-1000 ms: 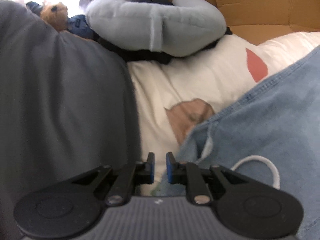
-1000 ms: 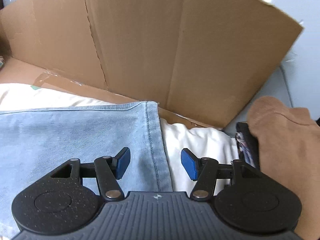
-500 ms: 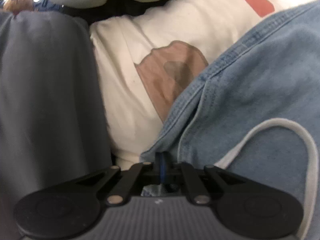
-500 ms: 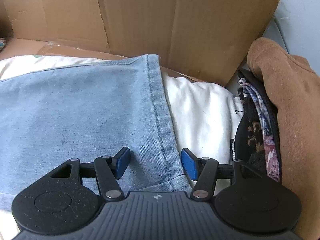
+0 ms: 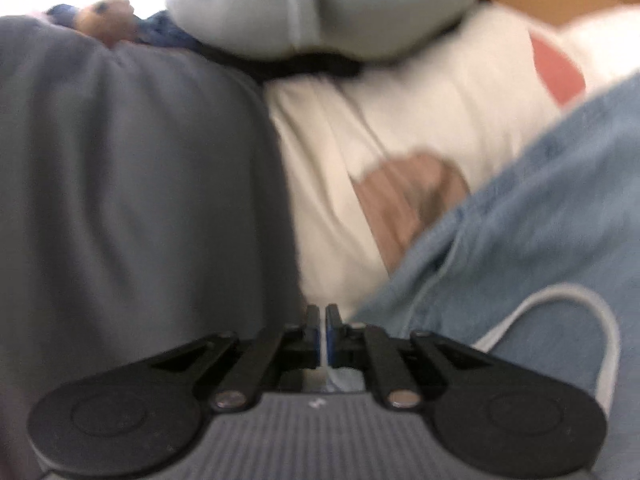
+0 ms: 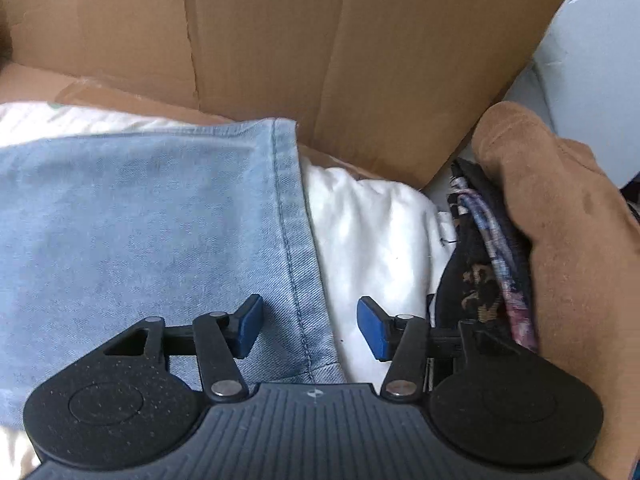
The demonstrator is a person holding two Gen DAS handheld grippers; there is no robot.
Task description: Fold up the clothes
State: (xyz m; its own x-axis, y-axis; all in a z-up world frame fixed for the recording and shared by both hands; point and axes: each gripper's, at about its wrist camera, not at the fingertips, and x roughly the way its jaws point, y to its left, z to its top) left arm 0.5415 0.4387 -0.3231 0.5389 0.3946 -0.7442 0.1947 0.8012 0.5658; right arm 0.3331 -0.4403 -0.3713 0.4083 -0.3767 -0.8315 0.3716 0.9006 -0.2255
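Left tool [image 5: 322, 330] pulled back, blurred, denim [image 5: 540, 220] corner hidden

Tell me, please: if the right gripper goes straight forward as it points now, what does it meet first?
Probably the hemmed edge of the denim garment, lying between the open right gripper pads.

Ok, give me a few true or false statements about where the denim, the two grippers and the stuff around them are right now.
1. The right gripper stands open over the hemmed edge of the blue denim garment. True.
2. The left gripper is wide open. False: its jaws are nearly shut, a thin white strip showing between them.
3. A cardboard box stands behind the denim. True.
4. The brown garment lies left of the denim. False: it lies right, past the white bedding.
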